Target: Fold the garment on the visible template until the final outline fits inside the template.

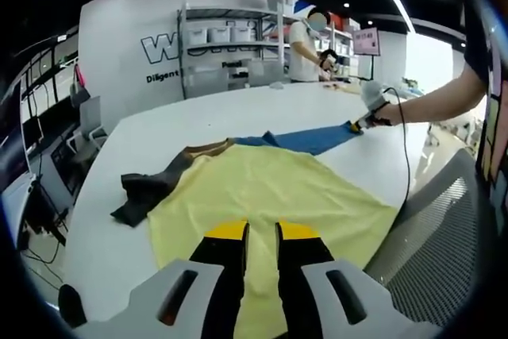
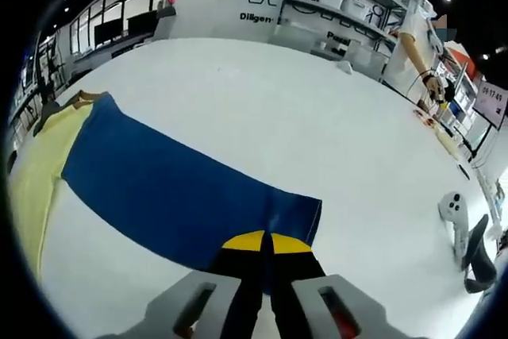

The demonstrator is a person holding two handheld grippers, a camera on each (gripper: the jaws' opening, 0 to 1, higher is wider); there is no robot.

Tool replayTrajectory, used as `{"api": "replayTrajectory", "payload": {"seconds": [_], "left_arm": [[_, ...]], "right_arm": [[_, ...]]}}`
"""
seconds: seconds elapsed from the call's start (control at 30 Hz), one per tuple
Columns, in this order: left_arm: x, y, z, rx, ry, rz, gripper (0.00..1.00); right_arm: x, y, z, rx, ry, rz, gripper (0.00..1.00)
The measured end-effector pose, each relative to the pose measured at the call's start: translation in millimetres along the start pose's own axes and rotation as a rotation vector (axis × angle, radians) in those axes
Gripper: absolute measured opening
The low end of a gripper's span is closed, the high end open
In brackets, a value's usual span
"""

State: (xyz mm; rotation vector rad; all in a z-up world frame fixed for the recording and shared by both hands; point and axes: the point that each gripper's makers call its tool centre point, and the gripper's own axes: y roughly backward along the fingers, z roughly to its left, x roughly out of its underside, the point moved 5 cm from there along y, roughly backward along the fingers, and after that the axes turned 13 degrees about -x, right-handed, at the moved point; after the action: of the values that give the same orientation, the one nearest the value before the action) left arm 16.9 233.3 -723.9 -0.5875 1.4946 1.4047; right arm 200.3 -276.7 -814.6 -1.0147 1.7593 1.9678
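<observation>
The garment [image 1: 262, 188], a yellow top with one blue sleeve [image 2: 175, 188] and one dark sleeve [image 1: 147, 192], is lying spread flat on the white desk [image 1: 238, 121], and the sleeve-folding step appears to be just getting under way. In the right gripper view the right hand-held gripper [image 2: 266, 245] is sitting at the cuff end of the blue sleeve with its yellow-tipped jaws pressed together on the hem, so it is gripping that sleeve; the left gripper view is showing the same grip from across the desk, out at the sleeve's far end. The left hand-held gripper [image 1: 262, 236] is resting over the lower edge of the yellow body with its jaws a little apart, a strip of yellow cloth showing between them, and I cannot tell whether it is pinching the fabric or only hovering. I cannot make out a template outline on the desk. The next move, as I judge it, is calling for the blue sleeve to be carried inward across the yellow body while the left side is keeping the hem from sliding (the dark sleeve would follow). On the back wall [image 1: 131, 45], large outlined letters beginning with "W" and a smaller word "Diligent" are readable; the rest is cut off by shelving.
</observation>
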Motion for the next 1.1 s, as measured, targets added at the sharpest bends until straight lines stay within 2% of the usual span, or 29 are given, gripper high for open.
{"api": "replayTrajectory", "payload": {"seconds": [0.3, 0.37, 0.43, 0.6, 0.8, 0.83, 1.1], "left_arm": [[0.1, -0.8, 0.4, -0.005, 0.002, 0.002, 0.11], [0.2, -0.6, 0.7, -0.007, 0.001, 0.003, 0.11], [-0.1, -0.2, 1.4, -0.011, 0.003, 0.002, 0.11], [0.2, 0.4, 2.6, -0.017, 0.006, 0.001, 0.11], [0.4, 1.1, 2.5, -0.019, 0.006, 0.001, 0.11], [0.4, 1.2, 2.8, -0.021, 0.009, 0.003, 0.11], [0.4, 0.7, 3.0, -0.021, 0.005, 0.004, 0.10]], "right_arm": [[-0.1, 1.2, -2.9, 0.004, -0.021, -0.006, 0.00], [-4.5, 3.5, -4.6, 0.020, -0.022, -0.064, 0.00], [-4.9, 6.9, -9.2, 0.050, -0.020, -0.077, 0.16], [-0.6, 8.3, -19.3, 0.084, -0.037, -0.059, 0.29], [3.8, 6.5, -19.5, 0.053, -0.109, -0.081, 0.24], [4.5, 6.4, -19.5, 0.051, -0.147, -0.089, 0.24], [4.4, 5.0, -17.5, 0.033, -0.187, -0.103, 0.20]]}}
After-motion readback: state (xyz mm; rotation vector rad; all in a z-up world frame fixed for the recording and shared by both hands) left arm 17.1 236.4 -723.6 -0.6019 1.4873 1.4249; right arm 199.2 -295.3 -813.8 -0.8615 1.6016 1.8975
